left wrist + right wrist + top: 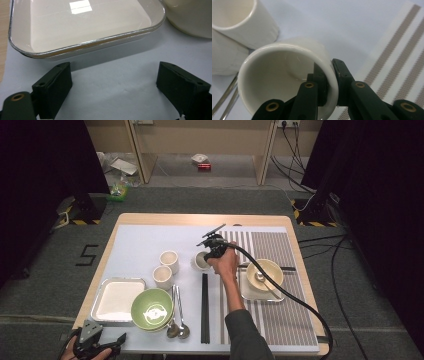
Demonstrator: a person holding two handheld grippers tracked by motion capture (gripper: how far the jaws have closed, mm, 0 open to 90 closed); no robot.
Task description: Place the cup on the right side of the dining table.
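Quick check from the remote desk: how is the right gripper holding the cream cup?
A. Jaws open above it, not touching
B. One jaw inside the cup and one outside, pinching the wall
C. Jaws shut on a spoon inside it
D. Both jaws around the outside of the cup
B: in the right gripper view the right gripper has one jaw inside the cream cup and the other outside, clamping its wall at the rim.
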